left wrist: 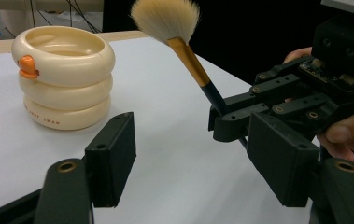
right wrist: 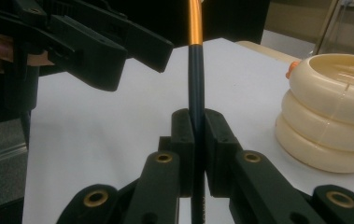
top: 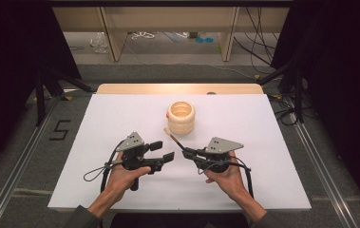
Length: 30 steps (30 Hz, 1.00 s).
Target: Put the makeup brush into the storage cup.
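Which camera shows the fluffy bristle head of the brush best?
The left gripper view: the cream-bristled, gold-and-navy-handled makeup brush shows its fanned bristles. The high view shows it tiny; the right gripper view shows the handle.

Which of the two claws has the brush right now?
The right claw: its jaws are shut on the dark handle of the makeup brush, bristles pointing toward the cream holder. The left claw is open and holds nothing.

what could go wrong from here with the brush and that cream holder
The right gripper pinches the brush only at the dark end of its handle, so the long brush may swivel or slip. The holder stands free on the table, so a tilted brush could catch its rim and tip it.
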Tool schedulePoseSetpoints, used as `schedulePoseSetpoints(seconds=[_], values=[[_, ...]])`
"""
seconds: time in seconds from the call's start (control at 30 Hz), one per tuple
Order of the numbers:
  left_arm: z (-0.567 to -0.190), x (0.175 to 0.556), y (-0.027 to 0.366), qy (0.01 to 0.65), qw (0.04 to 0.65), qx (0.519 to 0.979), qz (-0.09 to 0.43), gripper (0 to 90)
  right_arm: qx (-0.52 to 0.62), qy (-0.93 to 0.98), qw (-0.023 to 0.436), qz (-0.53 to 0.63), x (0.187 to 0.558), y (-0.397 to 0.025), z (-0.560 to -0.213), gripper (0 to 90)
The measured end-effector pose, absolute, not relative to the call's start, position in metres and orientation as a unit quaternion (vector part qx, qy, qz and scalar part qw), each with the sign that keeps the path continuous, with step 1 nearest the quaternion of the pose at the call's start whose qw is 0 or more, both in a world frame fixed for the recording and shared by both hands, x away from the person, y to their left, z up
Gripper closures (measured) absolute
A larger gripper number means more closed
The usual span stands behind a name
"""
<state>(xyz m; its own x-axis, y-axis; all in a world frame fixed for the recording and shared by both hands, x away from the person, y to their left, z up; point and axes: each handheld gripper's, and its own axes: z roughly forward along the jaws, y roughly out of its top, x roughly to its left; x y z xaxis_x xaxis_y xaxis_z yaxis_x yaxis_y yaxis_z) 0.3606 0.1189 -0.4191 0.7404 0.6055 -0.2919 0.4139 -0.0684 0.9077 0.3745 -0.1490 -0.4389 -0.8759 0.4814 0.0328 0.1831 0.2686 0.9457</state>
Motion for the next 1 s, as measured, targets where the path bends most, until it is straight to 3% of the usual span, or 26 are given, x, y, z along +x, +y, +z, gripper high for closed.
schedulePoseSetpoints(seconds=[1.0], values=[[-0.4197,0.3628,0.112,0.346,0.588,0.727,0.082,35.4,0.207,0.787,0.124,0.567,0.3686,-0.1419,-0.4413,84.2]])
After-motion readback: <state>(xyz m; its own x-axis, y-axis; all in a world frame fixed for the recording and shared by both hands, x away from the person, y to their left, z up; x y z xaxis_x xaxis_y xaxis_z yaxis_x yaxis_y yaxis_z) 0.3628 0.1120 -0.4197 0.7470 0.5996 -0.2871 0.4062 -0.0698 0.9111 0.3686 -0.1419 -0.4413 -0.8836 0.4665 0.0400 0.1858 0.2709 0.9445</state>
